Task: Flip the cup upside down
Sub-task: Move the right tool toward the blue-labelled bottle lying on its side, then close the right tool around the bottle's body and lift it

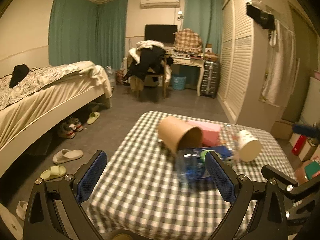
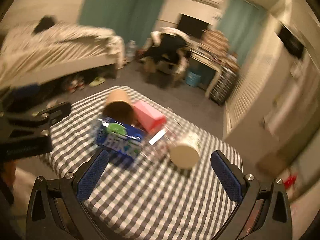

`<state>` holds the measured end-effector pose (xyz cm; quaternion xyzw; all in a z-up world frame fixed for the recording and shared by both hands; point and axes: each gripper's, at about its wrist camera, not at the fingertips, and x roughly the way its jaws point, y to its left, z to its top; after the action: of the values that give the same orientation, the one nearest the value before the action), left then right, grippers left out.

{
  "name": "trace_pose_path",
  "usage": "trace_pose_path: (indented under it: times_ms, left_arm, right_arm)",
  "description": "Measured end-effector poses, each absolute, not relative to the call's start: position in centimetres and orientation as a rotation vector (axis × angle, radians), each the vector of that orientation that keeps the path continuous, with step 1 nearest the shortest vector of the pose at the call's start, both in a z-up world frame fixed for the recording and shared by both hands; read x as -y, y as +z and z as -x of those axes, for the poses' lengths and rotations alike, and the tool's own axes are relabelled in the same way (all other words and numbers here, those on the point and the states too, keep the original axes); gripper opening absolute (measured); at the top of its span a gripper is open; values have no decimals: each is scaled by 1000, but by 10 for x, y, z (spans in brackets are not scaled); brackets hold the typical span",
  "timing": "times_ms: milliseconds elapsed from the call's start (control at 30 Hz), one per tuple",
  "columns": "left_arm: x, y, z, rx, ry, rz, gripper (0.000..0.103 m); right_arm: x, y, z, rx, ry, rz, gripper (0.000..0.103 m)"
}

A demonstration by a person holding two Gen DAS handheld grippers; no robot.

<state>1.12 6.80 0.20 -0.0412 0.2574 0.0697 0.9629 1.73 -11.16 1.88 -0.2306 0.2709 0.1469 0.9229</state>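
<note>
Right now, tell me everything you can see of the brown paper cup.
The brown paper cup is plain kraft-coloured, tapered, with a rolled rim and a dark inside that looks empty. It lies on its side on the checked tablecloth, mouth towards the cameras, base towards the room. The pink box sits close beside it, apparently touching. Neither gripper holds it.

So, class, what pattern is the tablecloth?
Grey-and-white check tablecloth, clearest in the left wrist view.

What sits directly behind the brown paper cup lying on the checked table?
A pink box sits behind the brown paper cup, right against it. The cup hides the box's near left part, so actual contact cannot be confirmed. Checked tablecloth lies beneath.
</note>
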Motion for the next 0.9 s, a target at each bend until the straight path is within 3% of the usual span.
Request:
trace_pose_path:
  times_ms: [200, 567, 900]
  left_arm:
    - [-95, -13, -23, -563, 204, 79, 101]
    - [-131, -40, -46, -648, 262, 123, 101]
    - [-134, -48, -55, -678, 256, 139, 101]
  right_arm:
    - [66, 3, -58, -640, 525, 602, 103]
    - [3, -79, -111, -747, 636, 906, 101]
    - [-10, -111, -140, -824, 664, 954, 96]
